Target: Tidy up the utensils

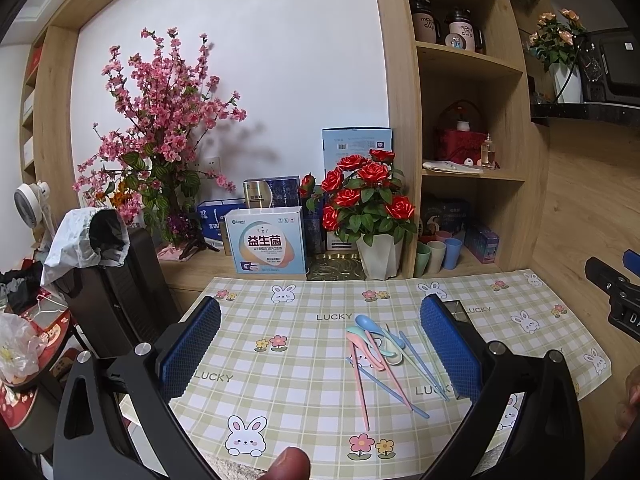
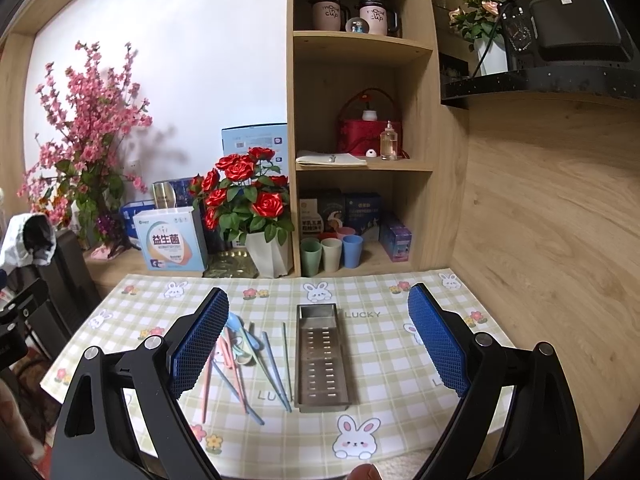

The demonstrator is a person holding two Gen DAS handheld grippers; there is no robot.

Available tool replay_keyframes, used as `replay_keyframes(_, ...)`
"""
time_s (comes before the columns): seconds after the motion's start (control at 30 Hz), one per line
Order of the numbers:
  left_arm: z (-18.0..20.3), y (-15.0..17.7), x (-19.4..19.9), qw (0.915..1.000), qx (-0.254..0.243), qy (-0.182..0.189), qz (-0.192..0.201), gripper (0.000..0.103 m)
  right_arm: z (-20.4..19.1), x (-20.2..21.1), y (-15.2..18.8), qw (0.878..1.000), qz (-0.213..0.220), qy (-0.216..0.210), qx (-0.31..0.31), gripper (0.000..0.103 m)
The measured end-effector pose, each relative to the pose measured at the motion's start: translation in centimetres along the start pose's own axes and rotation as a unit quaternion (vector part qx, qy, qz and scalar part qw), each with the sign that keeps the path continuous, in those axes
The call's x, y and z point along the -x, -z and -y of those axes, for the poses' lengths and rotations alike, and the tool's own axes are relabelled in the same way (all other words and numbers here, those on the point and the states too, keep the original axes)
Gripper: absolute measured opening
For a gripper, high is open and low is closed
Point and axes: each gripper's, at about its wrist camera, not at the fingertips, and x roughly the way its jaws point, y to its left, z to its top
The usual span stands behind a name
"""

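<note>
Pastel plastic spoons (image 2: 240, 340) and chopsticks (image 2: 276, 368) lie in a loose crossed heap on the checked bunny-print cloth (image 2: 392, 360) covering the table, just left of a perforated steel tray (image 2: 322, 360). Behind stand potted red roses (image 2: 244, 196), boxes and three cups (image 2: 332, 254). Left gripper (image 1: 320, 344) and right gripper (image 2: 318, 340) hover with jaws wide apart, holding nothing.

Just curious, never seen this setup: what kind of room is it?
Likely a home dining nook: a bunny-print tablecloth, pastel utensils beside a metal tray, and shelves with mugs.
</note>
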Motion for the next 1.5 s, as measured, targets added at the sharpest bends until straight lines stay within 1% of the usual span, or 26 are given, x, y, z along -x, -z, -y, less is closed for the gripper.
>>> replay_keyframes(1.5, 0.08, 0.02, 0.03, 1.0, 0.003, 0.0, 0.001, 0.098, 0.1, 0.18, 0.07, 1.0, 0.001, -0.003, -0.006, 0.088)
